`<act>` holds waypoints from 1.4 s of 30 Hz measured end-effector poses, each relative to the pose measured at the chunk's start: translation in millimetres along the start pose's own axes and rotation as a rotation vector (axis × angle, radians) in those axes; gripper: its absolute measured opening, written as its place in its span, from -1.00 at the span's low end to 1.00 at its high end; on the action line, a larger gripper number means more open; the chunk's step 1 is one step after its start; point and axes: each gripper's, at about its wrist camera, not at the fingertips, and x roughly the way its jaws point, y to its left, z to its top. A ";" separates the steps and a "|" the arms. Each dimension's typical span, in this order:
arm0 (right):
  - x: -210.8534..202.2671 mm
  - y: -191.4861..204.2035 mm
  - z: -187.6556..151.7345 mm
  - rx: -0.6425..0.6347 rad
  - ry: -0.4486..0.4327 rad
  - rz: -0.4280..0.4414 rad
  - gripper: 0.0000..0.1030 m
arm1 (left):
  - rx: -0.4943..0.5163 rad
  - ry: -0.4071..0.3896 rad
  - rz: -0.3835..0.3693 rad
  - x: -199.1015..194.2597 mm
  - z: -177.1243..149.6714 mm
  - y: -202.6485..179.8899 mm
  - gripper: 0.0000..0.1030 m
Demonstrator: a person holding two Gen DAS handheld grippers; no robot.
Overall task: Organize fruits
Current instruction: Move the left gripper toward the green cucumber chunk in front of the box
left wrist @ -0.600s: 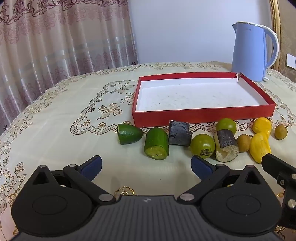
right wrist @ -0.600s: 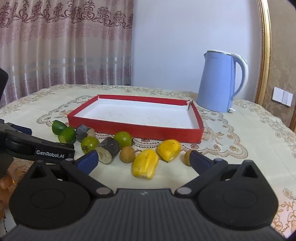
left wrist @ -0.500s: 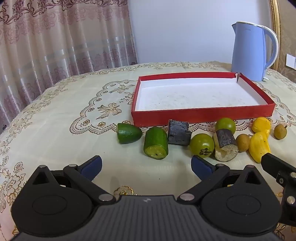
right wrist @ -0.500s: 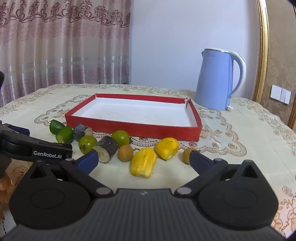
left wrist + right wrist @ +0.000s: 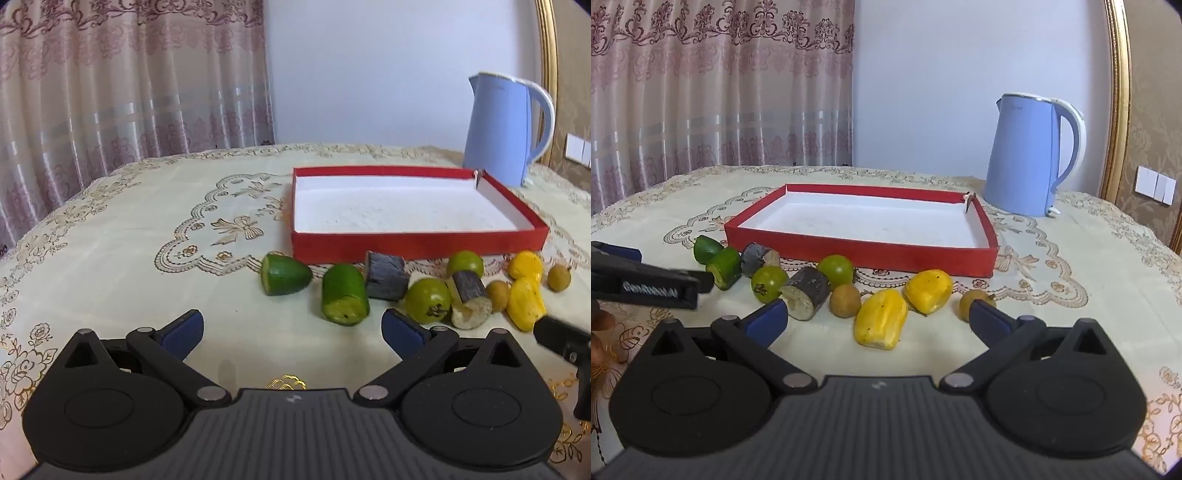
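On the embroidered tablecloth [image 5: 110, 240] a row of fruit pieces lay just in front of the red tray [image 5: 413, 245]. From the left came a green cut tip [image 5: 284, 274], a green cut chunk [image 5: 344, 294], a dark cut piece [image 5: 386, 276], a green round fruit [image 5: 428, 301], a dark-skinned log piece [image 5: 807, 293], a small brown fruit [image 5: 845, 300], two yellow pieces [image 5: 881, 324] and another small brown fruit [image 5: 971, 301]. The left gripper [image 5: 291, 328] hovered before the green pieces, fingers spread apart, holding nothing. The right gripper [image 5: 877, 317] stood equally wide before the yellow pieces. A blue kettle [image 5: 1030, 155] stood behind the tray's right corner.
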 end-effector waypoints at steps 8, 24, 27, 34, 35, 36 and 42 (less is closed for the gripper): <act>-0.6 0.8 -0.5 0.002 -0.010 0.016 1.00 | -0.011 0.040 -0.080 13.7 7.4 -1.6 1.00; 1.3 -0.7 -1.2 0.011 -0.004 0.023 1.00 | 0.050 0.039 -0.055 29.3 13.7 -11.1 0.93; 1.3 -1.1 -1.3 0.014 -0.004 0.023 1.00 | 0.058 0.050 -0.059 33.3 13.2 -13.1 0.87; 2.2 -2.9 -0.8 0.027 0.000 0.026 1.00 | 0.063 0.060 -0.042 37.6 11.9 -16.2 0.86; 2.3 -3.4 -0.9 0.028 0.000 0.026 1.00 | 0.063 0.059 -0.037 37.6 11.7 -16.4 0.86; 2.4 -3.7 -0.8 0.027 0.000 0.026 1.00 | 0.064 0.059 -0.034 37.5 11.6 -16.4 0.86; 2.2 -2.9 -0.4 0.013 -0.006 0.022 1.00 | 0.075 0.060 -0.020 37.8 10.4 -18.3 0.86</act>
